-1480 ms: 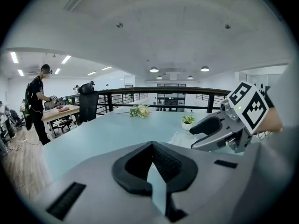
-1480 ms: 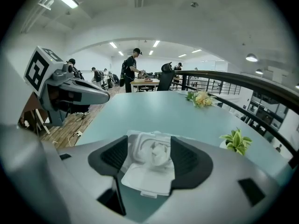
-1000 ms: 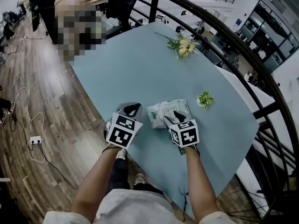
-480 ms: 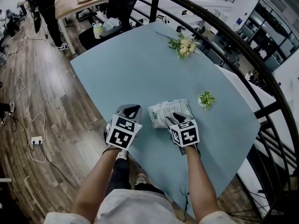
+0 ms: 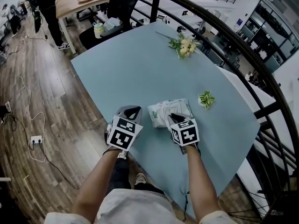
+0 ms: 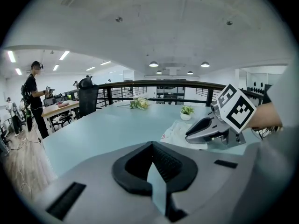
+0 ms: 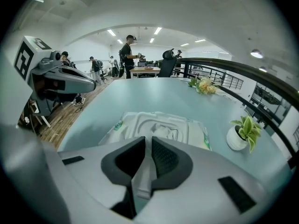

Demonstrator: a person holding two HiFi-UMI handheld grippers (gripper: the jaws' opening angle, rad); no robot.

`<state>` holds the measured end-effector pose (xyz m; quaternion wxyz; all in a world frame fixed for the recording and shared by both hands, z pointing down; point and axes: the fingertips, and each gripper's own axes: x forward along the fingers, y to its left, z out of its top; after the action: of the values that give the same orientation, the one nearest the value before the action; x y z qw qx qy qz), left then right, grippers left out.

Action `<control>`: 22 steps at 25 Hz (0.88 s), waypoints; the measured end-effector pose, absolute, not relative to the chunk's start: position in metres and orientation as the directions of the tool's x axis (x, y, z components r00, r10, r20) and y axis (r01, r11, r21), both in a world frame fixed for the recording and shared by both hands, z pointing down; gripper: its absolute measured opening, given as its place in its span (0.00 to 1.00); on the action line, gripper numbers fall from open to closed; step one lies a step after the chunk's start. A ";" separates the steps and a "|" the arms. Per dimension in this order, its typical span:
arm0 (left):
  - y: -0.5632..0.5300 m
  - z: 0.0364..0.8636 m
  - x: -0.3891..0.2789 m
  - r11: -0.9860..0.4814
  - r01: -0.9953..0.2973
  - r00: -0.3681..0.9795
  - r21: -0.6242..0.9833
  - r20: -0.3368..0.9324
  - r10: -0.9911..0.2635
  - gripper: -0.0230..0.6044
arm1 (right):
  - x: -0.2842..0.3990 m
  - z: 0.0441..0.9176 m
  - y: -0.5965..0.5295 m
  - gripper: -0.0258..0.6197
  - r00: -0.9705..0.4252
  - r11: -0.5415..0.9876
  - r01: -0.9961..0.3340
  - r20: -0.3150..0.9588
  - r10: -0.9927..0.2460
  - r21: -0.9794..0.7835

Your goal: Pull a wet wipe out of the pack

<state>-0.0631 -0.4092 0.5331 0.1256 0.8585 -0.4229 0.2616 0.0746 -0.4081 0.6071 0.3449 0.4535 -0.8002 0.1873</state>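
Observation:
A white wet wipe pack (image 5: pixel 164 109) lies flat on the light blue table (image 5: pixel 131 64), near its front edge. My right gripper (image 5: pixel 172 117) points down at the pack's near side. In the right gripper view the pack (image 7: pixel 140 121) shows a crumpled wipe tuft (image 7: pixel 162 131) at its opening. The right gripper (image 7: pixel 148 141) has its jaws closing, with only a thin slit left and a white strip of wipe in it. My left gripper (image 5: pixel 132 110) hangs left of the pack, apart from it. In its own view the left gripper (image 6: pixel 150 146) is shut on nothing.
A small potted plant (image 5: pixel 205 98) stands just right of the pack. A bunch of flowers (image 5: pixel 183 45) lies at the table's far side. A dark railing (image 5: pixel 243 55) curves round behind. The table's front edge runs under my hands, above a wooden floor (image 5: pixel 42 106).
The right gripper's jaws have narrowed over the pack's opening. Both hands stay where they were. The pack has not moved.

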 end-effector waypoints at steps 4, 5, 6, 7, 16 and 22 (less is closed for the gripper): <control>-0.408 0.532 -0.063 -0.620 -0.784 0.509 -0.020 0.553 -0.660 0.03 | 0.075 0.608 -0.407 0.08 -0.340 0.518 -0.855 0.724 -0.600 0.027; -0.407 0.532 -0.062 -0.621 -0.784 0.509 -0.020 0.552 -0.661 0.03 | 0.075 0.608 -0.407 0.07 -0.339 0.518 -0.855 0.725 -0.600 0.029; -0.406 0.532 -0.062 -0.620 -0.784 0.509 -0.019 0.551 -0.661 0.03 | 0.075 0.608 -0.407 0.06 -0.339 0.520 -0.853 0.725 -0.600 0.032; -0.406 0.531 -0.062 -0.619 -0.786 0.510 -0.016 0.550 -0.661 0.03 | 0.074 0.607 -0.407 0.06 -0.340 0.523 -0.852 0.724 -0.600 0.034; -0.406 0.521 -0.057 -0.624 -0.781 0.515 -0.027 0.539 -0.667 0.03 | 0.076 0.595 -0.405 0.05 -0.345 0.506 -0.862 0.699 -0.626 0.028; -0.408 0.509 -0.059 -0.627 -0.778 0.516 -0.039 0.528 -0.674 0.03 | 0.074 0.583 -0.408 0.05 -0.347 0.489 -0.872 0.680 -0.646 0.019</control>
<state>-0.0593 -0.4084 0.5086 0.1017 0.8647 -0.4199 0.2562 0.0740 -0.4076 0.5833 0.3197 0.4736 -0.8013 0.1771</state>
